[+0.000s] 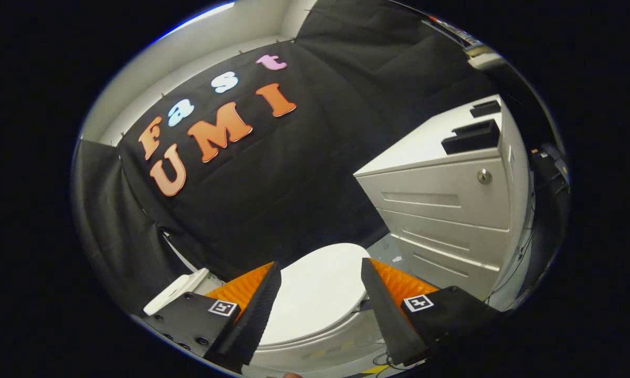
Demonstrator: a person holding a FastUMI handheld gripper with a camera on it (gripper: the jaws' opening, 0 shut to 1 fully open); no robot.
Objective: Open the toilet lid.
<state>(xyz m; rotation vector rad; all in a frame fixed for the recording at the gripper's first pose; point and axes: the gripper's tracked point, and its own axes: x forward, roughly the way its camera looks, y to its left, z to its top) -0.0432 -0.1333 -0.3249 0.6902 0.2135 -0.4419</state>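
Toilet lid (317,294): down, lower centre, seen between the fingers.
Gripper (320,294): spread wide, holding nothing (apparently lining up to reach the rim).

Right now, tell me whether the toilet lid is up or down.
Down: the toilet lid lies flat over the bowl, between the open gripper fingers, untouched.

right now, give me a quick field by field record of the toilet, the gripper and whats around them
toilet lid: white, down and closed, seen between the two fingers
gripper: open, fingers apart, touching nothing
finger pads: orange, ribbed
drawer cabinet: white, beside the toilet, drawers shut, a round lock on the top drawer
black items: two, lying on the cabinet top
floor: grey strip between toilet and cabinet
task state: lid not yet lifted
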